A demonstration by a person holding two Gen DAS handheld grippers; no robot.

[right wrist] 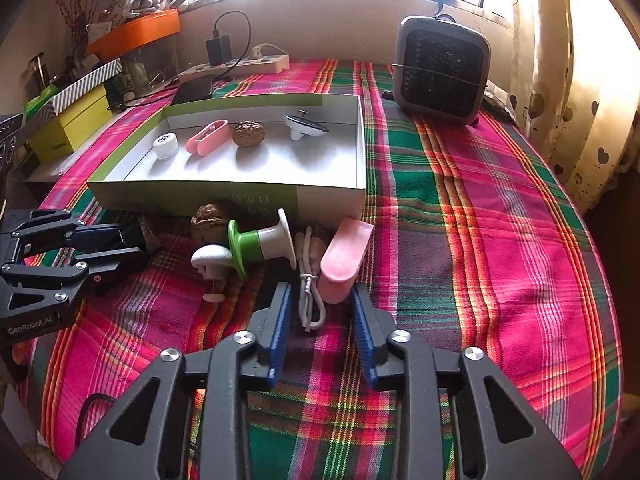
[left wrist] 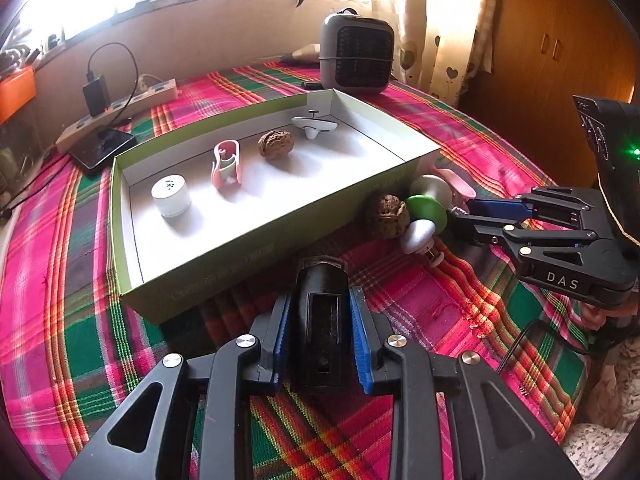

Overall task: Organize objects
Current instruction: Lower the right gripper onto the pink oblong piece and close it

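Note:
An open green-and-white box holds a white jar, a pink case, a walnut and a white top. My left gripper is shut on a black block in front of the box. A second walnut, a green-and-white spool and a silver top lie against the box front. My right gripper has its pads against a second pink case and a white cord.
A grey fan heater stands behind the box at the right. A power strip with a charger and a dark phone lie at the back left. Yellow boxes are stacked at the far left. The plaid cloth lies bare to the right.

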